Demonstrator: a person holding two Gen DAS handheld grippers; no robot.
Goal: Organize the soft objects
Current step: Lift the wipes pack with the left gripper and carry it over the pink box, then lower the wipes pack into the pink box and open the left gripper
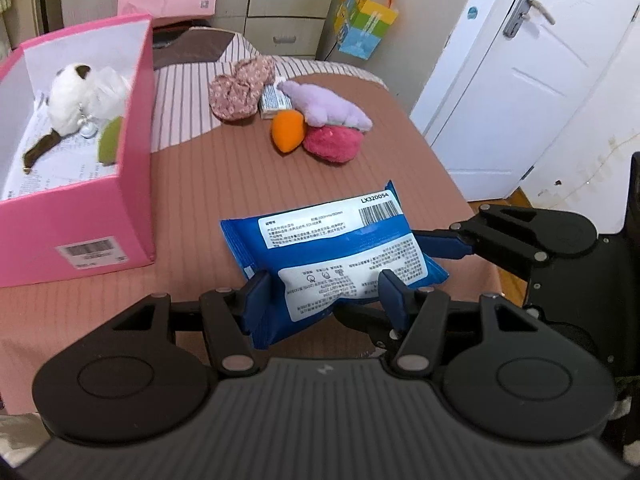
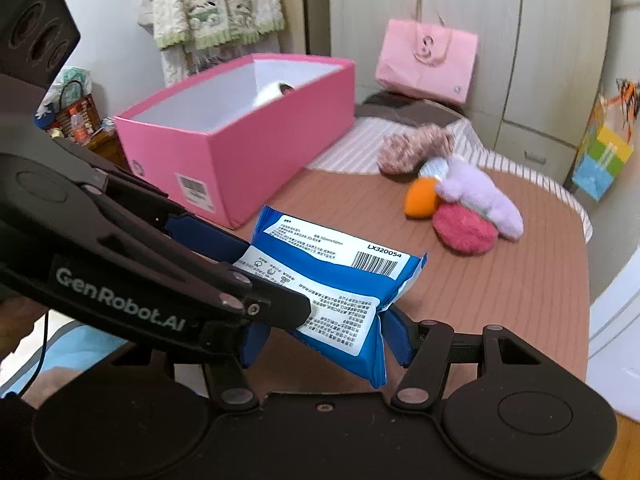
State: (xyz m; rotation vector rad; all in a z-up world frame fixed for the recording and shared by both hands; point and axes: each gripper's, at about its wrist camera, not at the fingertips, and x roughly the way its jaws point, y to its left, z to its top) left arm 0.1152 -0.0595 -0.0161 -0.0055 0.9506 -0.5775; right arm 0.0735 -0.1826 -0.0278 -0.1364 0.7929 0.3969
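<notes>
A blue pack of wipes [image 1: 332, 256] with a white label hangs above the brown bedspread [image 1: 208, 184], held from two sides. My left gripper [image 1: 324, 286] is shut on its near end. A finger [image 1: 440, 243] of my right gripper presses its right side. In the right wrist view my right gripper [image 2: 326, 340] is shut on the pack [image 2: 340, 276], and my left gripper [image 2: 272, 280] clamps it from the left. The open pink box [image 1: 132, 152] stands to the left, with a white plush cat [image 1: 70, 96] and a green piece [image 1: 109, 140] inside.
Toward the far side of the bed lie a floral pouch [image 1: 240, 90], a purple plush [image 1: 328, 106], an orange sponge [image 1: 287, 132], a pink puff [image 1: 331, 143] and a small tissue pack [image 1: 274, 100]. A pink bag [image 2: 426, 60] leans at the wardrobe. A white door [image 1: 532, 80] stands on the right.
</notes>
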